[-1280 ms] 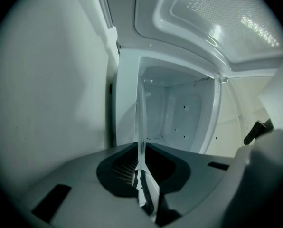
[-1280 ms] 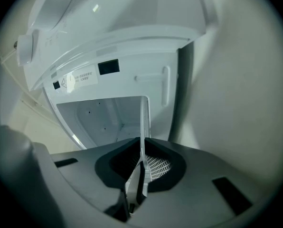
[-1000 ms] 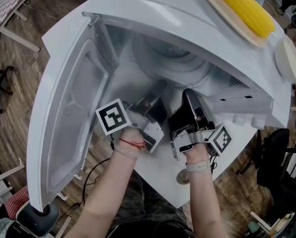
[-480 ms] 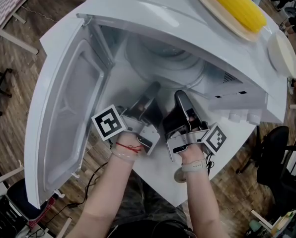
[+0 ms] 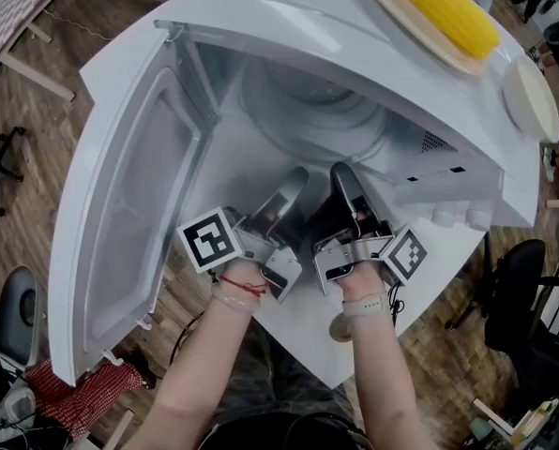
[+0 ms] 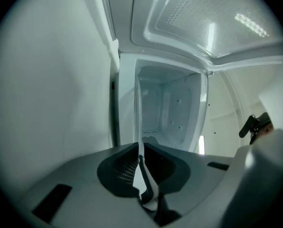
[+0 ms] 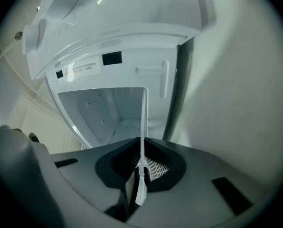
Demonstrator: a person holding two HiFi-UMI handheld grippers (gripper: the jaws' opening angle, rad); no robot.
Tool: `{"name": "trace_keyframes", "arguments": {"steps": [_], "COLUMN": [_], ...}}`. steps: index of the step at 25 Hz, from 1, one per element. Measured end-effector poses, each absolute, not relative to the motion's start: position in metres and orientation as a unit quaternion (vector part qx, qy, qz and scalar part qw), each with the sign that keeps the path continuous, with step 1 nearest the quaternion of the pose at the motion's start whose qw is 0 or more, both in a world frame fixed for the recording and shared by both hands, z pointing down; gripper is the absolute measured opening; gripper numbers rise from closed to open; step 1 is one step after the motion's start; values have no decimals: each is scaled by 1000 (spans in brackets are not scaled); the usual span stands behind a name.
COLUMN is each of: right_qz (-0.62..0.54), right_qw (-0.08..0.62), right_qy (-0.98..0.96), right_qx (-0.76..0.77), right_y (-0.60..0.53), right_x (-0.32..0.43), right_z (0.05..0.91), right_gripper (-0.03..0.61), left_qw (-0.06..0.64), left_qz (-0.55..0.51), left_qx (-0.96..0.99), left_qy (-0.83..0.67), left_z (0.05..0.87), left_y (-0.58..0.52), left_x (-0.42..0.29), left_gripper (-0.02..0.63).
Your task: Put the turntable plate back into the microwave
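The clear glass turntable plate (image 5: 309,111) lies flat in the mouth of the white microwave (image 5: 289,26), its far part inside the cavity. My left gripper (image 5: 294,184) and right gripper (image 5: 343,178) sit side by side at its near rim. The left gripper view shows the plate (image 6: 140,113) edge-on as a thin pale line, with the left gripper (image 6: 141,158) shut on it. In the right gripper view the plate rim (image 7: 144,118) runs the same way into the right gripper (image 7: 141,159), whose jaws are shut on it. Behind lies the microwave cavity (image 7: 103,113).
The microwave door (image 5: 134,214) hangs open to the left. On top of the microwave are a plate with a yellow corn cob (image 5: 444,7) and a white dish (image 5: 531,97). Knobs (image 5: 458,218) sit at the right front. The white table (image 5: 298,345) ends close below the grippers.
Both grippers keep their hold on the plate at the cavity mouth. They have drawn slightly toward me, and the view has shifted a little.
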State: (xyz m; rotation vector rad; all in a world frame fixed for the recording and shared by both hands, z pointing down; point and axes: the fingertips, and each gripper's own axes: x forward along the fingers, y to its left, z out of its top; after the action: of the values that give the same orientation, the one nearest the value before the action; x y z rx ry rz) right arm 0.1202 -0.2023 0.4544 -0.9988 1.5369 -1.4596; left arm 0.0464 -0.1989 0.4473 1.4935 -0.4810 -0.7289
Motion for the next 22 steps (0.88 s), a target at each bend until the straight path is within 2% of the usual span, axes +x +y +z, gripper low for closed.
{"name": "trace_keyframes", "arguments": {"steps": [9, 22], "right_qz": [-562, -535], "right_qw": [360, 284], "right_qy": [632, 698], "right_qx": [-393, -381], "right_y": [-189, -147], "right_x": [116, 102], "right_z": [447, 420], "right_gripper": [38, 29], "left_qw": [630, 586], "left_qz": [-279, -212], "left_qx": [688, 738], "left_qy": [-226, -261], "left_z": [446, 434], "left_y": [-184, -150], "left_x": [48, 47], "left_gripper": [12, 12]}}
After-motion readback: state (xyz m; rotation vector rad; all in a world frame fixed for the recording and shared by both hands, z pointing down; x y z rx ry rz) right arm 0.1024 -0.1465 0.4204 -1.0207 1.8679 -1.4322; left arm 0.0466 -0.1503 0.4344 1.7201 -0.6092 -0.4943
